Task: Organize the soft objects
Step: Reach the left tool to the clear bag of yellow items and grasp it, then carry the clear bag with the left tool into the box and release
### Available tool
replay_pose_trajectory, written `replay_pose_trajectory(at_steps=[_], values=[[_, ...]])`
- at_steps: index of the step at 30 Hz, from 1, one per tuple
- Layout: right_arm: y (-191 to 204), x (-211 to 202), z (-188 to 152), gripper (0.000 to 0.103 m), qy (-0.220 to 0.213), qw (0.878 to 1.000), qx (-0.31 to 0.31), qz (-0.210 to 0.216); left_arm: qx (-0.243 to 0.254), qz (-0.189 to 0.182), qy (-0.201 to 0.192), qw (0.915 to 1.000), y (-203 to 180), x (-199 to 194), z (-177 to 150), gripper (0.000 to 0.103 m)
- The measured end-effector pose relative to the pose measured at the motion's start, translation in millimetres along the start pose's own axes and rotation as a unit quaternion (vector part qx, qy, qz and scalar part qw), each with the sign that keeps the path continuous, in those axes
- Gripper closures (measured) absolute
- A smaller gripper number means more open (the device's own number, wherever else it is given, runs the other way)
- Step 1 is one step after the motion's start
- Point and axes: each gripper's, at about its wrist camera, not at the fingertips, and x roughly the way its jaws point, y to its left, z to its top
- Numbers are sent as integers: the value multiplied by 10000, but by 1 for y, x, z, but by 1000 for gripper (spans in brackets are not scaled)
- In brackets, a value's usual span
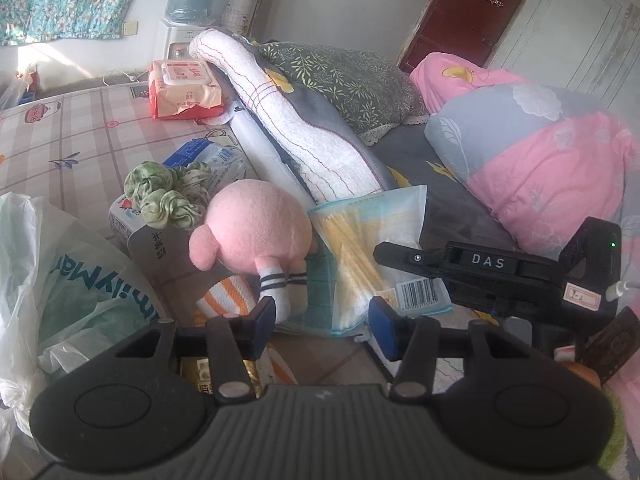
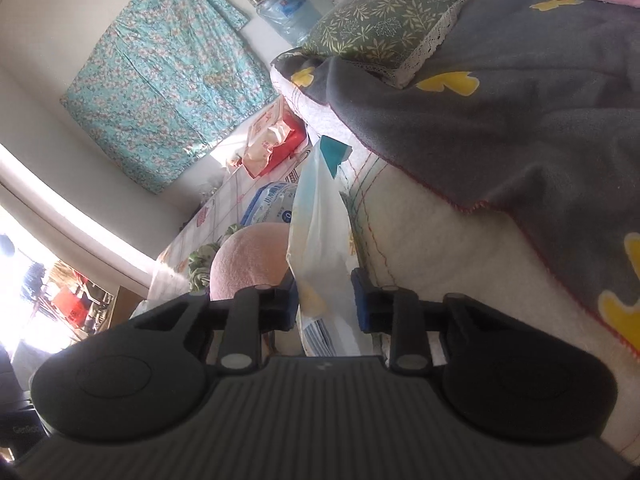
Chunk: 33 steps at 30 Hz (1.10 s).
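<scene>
Since both tools sit right at the clutter on the bed, here's the read, near to far.

Left tool (image 1: 322, 322): jaws part open, nothing pinched. The clear plastic pack of yellow-stemmed cotton swabs (image 1: 368, 248) lies between and just beyond its pads; the left pad sits just beside the white striped sock foot of the pink round plush toy (image 1: 256, 232), contact unclear.

Right tool (image 2: 325, 302): jaws narrow, with the edge of the same swab pack (image 2: 316, 240) running up between them. Whether the pads actually press the film I cannot tell; a sliver of gap shows on both sides.

Handling, as I judge it:
- Swab pack: very light, limp, slick film. Pinch a flat edge or corner, not the swab bundle, or it will slide and crumple. Long axis runs away from the left tool, swab stems along it, barcode end nearest.
- Plush: light, squashy, fuzzy, so good friction. Take a leg or the stubby arm; the body looks too fat for the jaws. It lies feet toward the left tool, head end pointing away and left.

Beyond the plush, left of the tool line: green-and-white knotted fabric scrunchie bundle (image 1: 164, 196), soft, grab anywhere.

Further out: long white quilted rolled blanket (image 1: 296, 120), axis running diagonally away to the left; bulky, two-tool job. Green leaf-print pillow (image 1: 348, 80) behind it.
</scene>
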Motion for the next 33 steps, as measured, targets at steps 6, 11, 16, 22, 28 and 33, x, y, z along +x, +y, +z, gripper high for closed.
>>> replay_pose_trajectory(at_steps=[6,11,16,22,28,33], values=[[-12,-30,-7,78,167,9895,773,1211,-453,-845,368,9947,7,7,-2,40],[-6,-38,-23,78,417,9719,1175,1998,-889,-1388,400,9855,24,-8,-8,39],[16,-34,-37,78,621,9653,1147,2264,-1122,-1570,304,9807,36,-35,-13,58],[57,-35,-48,78,765,9612,866,2505,-1112,-1259,-79,9858,41,-86,-20,63],[117,-36,-61,77,981,9574,479,2674,-1150,-922,-524,9877,56,-148,-34,63],[182,-18,-85,77,1401,9472,155,2880,-1509,-573,-929,9825,88,-203,-56,63]])
